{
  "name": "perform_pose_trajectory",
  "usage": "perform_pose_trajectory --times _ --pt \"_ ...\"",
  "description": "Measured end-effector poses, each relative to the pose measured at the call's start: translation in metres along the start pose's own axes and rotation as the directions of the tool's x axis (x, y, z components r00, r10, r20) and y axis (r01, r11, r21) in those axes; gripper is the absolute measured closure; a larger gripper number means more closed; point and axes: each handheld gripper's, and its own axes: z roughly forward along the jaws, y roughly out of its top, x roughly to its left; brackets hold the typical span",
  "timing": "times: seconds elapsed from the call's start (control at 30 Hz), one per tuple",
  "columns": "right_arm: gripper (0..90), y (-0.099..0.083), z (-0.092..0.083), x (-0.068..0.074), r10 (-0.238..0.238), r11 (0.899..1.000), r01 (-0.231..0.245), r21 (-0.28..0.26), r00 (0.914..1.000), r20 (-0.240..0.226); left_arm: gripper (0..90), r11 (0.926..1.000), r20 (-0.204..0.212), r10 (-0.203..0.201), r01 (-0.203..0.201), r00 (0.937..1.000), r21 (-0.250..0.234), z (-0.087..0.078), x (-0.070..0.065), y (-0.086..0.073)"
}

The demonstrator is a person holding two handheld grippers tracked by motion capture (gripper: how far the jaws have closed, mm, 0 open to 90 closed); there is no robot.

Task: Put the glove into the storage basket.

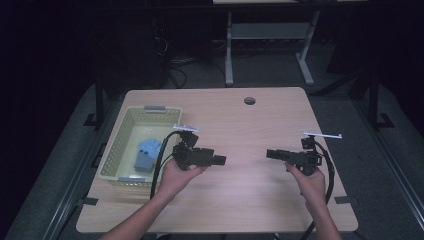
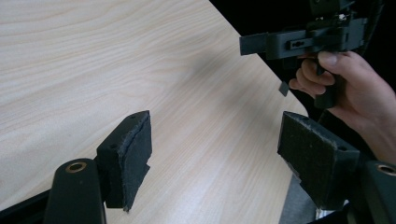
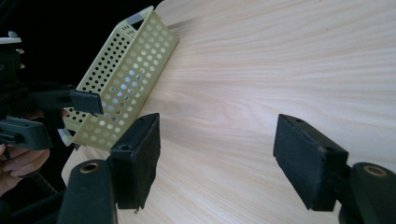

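My left gripper (image 1: 220, 160) hovers over the wooden table (image 1: 240, 125), just right of a pale yellow perforated basket (image 1: 116, 145). Its jaws stand wide apart with nothing between them (image 2: 215, 154). My right gripper (image 1: 272, 154) is held at the right side of the table, pointing left toward the other one. Its jaws are open too, with bare wood between them (image 3: 215, 158). Inside the basket lies a folded blue cloth (image 1: 146, 153). In the left gripper view the right gripper (image 2: 252, 44) appears in a hand at the upper right. In the right gripper view the left gripper (image 3: 86, 101) stands in front of the basket (image 3: 122, 79).
A round cable hole (image 1: 249, 101) sits near the table's far edge. Behind the table stands a white metal frame (image 1: 267, 45) on a dark floor with cables. A cable trails from each gripper off the near edge.
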Motion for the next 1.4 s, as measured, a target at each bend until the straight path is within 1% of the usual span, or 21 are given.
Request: perform_pose_trajectory --times 0.17,0.4,0.43,0.53,0.63,0.67,0.77,0.83,0.93,1.0,1.03,1.13,1.2,1.23,1.27,1.33,1.4 --pt "31.1 -0.006 -0.003 -0.005 0.008 1.0 -0.008 0.0 1.0 -0.005 25.8 0.9998 0.01 -0.008 0.008 0.9999 0.015 0.011 -0.003 -0.005" --pt "30.0 -0.015 -0.007 -0.012 0.02 1.0 -0.02 -0.003 0.9998 -0.003 25.8 0.9996 0.019 -0.014 0.014 0.9997 0.025 0.021 -0.006 -0.013" --pt "29.9 -0.017 -0.009 -0.013 0.022 1.0 -0.022 -0.004 0.9998 -0.001 25.8 0.9996 0.02 -0.01 0.01 0.9997 0.028 0.022 -0.006 -0.014" --pt "29.4 -0.021 -0.012 -0.016 0.028 1.0 -0.028 -0.008 0.9996 0.0 25.8 0.9993 0.035 -0.019 0.018 0.9992 0.032 0.025 -0.007 -0.018" --pt "28.8 -0.026 -0.016 -0.019 0.037 0.999 -0.037 -0.011 0.9993 0.0 25.8 0.9992 0.034 -0.012 0.011 0.9994 0.039 0.028 -0.009 -0.021" --pt "28.8 -0.027 -0.017 -0.02 0.04 0.999 -0.04 -0.013 0.9992 0.0 25.8 0.9992 0.039 -0.014 0.013 0.9991 0.039 0.029 -0.009 -0.022" --pt "28.6 -0.032 -0.019 -0.022 0.038 0.999 -0.038 -0.012 0.9993 -0.001 25.8 0.9988 0.041 -0.009 0.007 0.9991 0.049 0.032 -0.009 -0.027" --pt "28.6 -0.035 -0.021 -0.024 0.033 0.999 -0.033 -0.011 0.9994 -0.003 25.9 0.9981 0.039 -0.001 -0.001 0.9992 0.061 0.035 -0.01 -0.031" --pt "28.4 -0.041 -0.023 -0.026 0.034 0.999 -0.034 -0.019 0.9994 -0.004 25.9 0.9972 0.047 0.008 -0.011 0.9989 0.074 0.038 -0.011 -0.037" --pt "28.1 -0.045 -0.024 -0.028 0.032 0.999 -0.032 -0.013 0.9995 0.005 25.9 0.9966 0.047 0.022 -0.025 0.9987 0.079 0.039 -0.012 -0.041" --pt "28.0 -0.047 -0.025 -0.029 0.034 0.999 -0.034 -0.012 0.9994 0.004 25.9 0.9967 0.054 0.022 -0.027 0.9983 0.077 0.039 -0.013 -0.043" --pt "27.7 -0.053 -0.027 -0.032 0.04 0.999 -0.04 -0.015 0.9992 0.002 25.9 0.9968 0.052 0.033 -0.036 0.9981 0.071 0.038 -0.013 -0.049" --pt "27.6 -0.059 -0.03 -0.034 0.048 0.999 -0.048 -0.017 0.9988 -0.003 25.9 0.9978 0.061 0.027 -0.03 0.9978 0.059 0.036 -0.012 -0.053" --pt "27.5 -0.06 -0.03 -0.035 0.044 0.999 -0.044 -0.021 0.999 0.0 25.9 0.9981 0.062 0.025 -0.029 0.9977 0.055 0.036 -0.012 -0.055" --pt "27.2 -0.062 -0.031 -0.035 0.048 0.999 -0.047 -0.019 0.9989 0.003 25.9 0.9977 0.06 0.033 -0.036 0.9976 0.057 0.035 -0.012 -0.056" --pt "27.0 -0.065 -0.032 -0.036 0.037 0.999 -0.037 -0.018 0.9993 0.006 25.9 0.9973 0.053 0.046 -0.049 0.9975 0.055 0.035 -0.012 -0.06" --pt "26.7 -0.068 -0.034 -0.036 0.027 0.999 -0.026 -0.02 0.9996 0.011 25.9 0.9979 0.056 0.048 -0.051 0.9973 0.041 0.034 -0.013 -0.064"
